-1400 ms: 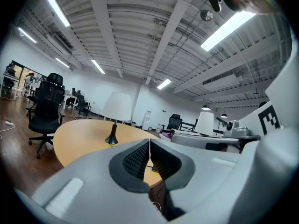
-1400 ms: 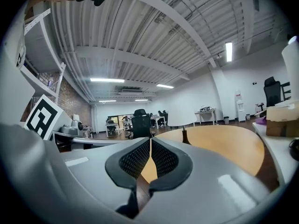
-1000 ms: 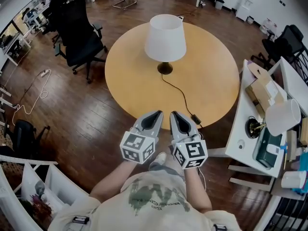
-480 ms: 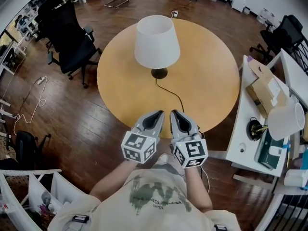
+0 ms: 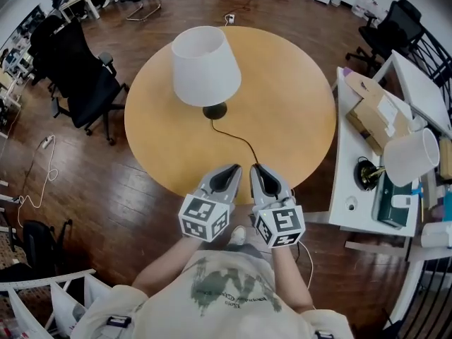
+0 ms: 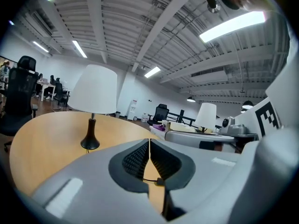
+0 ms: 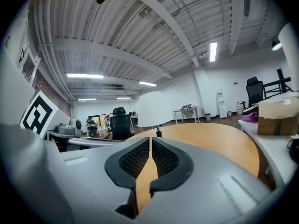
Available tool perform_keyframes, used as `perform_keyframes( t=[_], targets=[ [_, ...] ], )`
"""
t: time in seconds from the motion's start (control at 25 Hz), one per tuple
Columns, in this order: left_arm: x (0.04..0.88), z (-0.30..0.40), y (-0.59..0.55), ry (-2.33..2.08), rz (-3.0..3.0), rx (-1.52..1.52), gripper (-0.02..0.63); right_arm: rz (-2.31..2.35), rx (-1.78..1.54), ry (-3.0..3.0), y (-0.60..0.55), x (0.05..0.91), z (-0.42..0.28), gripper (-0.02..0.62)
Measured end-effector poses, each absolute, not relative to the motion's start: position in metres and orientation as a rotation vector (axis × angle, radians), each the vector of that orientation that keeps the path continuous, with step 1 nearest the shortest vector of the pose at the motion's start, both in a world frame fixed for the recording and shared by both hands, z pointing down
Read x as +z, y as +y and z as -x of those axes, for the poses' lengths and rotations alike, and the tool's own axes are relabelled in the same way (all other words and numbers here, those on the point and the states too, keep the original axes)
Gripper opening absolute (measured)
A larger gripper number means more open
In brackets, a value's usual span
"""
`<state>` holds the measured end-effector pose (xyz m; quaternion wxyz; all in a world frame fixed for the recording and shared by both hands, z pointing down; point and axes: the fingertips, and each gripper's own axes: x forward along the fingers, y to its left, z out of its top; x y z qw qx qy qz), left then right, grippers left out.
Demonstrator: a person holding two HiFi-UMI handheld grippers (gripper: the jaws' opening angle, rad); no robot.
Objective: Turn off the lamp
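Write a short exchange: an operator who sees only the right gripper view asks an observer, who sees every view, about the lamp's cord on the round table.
Operator: I see only the shade past my jaws. Where does the cord go?
Observer: In the head view the cord runs from the lamp base across the table toward its near edge.
Operator: Is there a switch on it?
Observer: The left gripper view shows a small black block on the cord, just beyond the left gripper, whose jaws are together. It is probably the switch.

Open tabletop (image 5: 289,104) at centre frame, below and right of lamp (image 5: 205,66); only its cord (image 5: 236,137) crosses it; desk (image 5: 345,168) crowds right edge
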<state>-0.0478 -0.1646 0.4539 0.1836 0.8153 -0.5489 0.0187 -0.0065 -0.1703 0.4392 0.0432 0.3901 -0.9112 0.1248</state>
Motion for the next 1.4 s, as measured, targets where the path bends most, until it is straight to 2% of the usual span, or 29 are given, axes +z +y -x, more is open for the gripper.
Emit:
perform_keyframes(
  t=[0.64,1.4],
  targets=[
    [0.455,0.048,-0.162,-1.207,-2.483,0.110,0.000,-1.609,0.394,-2.557,-0.158,0.446,-0.004,0.017],
    [0.508,-0.022,-0.130,-0.918,-2.541,0.236,0.000,-1.796,0.520,-2.264,-0.126,0.520,-0.073,0.023]
  ],
)
